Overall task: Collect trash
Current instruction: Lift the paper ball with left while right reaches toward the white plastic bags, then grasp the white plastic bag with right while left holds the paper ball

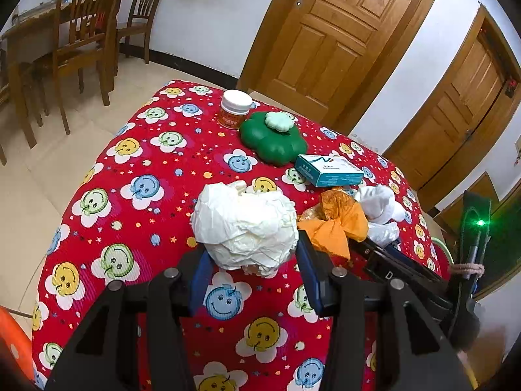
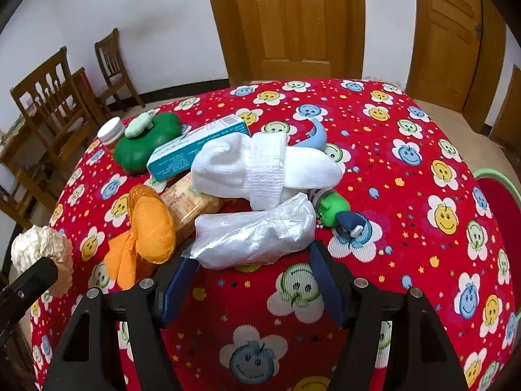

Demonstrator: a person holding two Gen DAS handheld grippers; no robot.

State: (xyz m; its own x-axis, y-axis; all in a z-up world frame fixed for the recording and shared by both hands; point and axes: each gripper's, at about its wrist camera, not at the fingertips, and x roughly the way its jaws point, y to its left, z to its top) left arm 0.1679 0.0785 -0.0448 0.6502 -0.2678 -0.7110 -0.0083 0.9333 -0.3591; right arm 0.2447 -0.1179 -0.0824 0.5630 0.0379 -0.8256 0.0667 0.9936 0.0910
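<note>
Left gripper [image 1: 249,254] around paper ball [image 1: 246,224]

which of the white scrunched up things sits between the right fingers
The clear plastic bag; the white sock lies beyond it, and the paper ball is in the left gripper.

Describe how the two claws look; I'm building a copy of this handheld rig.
Both claws, left and right, match: black angular linkage arms with silver round pivot pins, ending in flat blue finger pads. Beside the right one sits a black cable and a green light.

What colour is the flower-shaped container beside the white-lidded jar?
Dark green container with a pale mint lid; clearest in the left wrist view.
</note>
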